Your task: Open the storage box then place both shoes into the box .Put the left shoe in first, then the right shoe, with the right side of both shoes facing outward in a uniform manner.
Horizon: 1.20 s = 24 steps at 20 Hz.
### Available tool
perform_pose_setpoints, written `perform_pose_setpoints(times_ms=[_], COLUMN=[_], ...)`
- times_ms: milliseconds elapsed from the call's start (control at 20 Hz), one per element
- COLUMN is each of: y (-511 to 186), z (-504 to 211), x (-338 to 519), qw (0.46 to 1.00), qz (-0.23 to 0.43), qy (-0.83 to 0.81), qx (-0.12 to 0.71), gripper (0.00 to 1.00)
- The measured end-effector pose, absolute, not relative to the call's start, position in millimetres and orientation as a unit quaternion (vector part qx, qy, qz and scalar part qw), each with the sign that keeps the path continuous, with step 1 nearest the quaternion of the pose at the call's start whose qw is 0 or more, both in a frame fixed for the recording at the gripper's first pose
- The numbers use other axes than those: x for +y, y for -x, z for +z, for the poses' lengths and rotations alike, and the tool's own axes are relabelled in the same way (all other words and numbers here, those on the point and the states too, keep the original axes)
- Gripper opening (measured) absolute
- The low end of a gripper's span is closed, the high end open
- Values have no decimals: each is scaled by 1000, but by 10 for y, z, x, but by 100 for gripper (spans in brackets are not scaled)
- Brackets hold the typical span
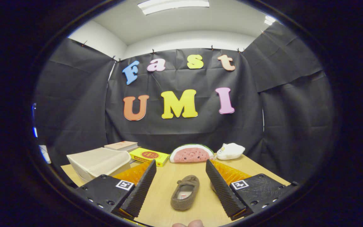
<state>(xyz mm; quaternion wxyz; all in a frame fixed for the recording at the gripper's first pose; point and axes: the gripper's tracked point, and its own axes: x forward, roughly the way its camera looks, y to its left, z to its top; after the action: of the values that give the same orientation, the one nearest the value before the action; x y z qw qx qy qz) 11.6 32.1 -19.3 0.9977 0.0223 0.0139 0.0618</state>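
So right at the near edge of the light wooden desk (169,176) you can just see a bit of a fingertip (188,224) poking up, down below the gripper (180,172). The gripper's two fingers are spread wide apart, nothing pinched between them, just hanging over the desk.

Sitting in the gap between the fingers, not touching either one, is a small brown fuzzy slipper-style shoe (185,192) with a little bow on top. It's lying flat on its sole, toe pointing away toward the far side of the desk, and you can see the pale lining inside the opening. I can't tell whether it's the left or right shoe.

Off toward the desk's left edge, past the left finger, is a beige fabric storage box (98,162) with its soft lid down, so it looks closed. Just behind that sits a tan book (121,145), and next to it a flat yellow cardboard box with a red emblem (149,156).

At the far edge of the desk, pretty much straight ahead beyond the fingers, there's a watermelon-slice plush toy (191,153), pink with a green rind. Just to its right, near the far right corner, is a white soft item (230,151), can't make out exactly what it is.
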Motion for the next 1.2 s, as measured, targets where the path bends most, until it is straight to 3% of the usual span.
perform_pose_setpoints(times_ms=[250, 750, 1200], y=[-270, -648, -862], z=[-306, -773, -1151], x=[661, 2110, 2680], qw=[994, 950, 889], qz=[102, 261, 312], qy=[-39, -141, -277], qx=[21, 93, 191], gripper=[96, 95, 95])
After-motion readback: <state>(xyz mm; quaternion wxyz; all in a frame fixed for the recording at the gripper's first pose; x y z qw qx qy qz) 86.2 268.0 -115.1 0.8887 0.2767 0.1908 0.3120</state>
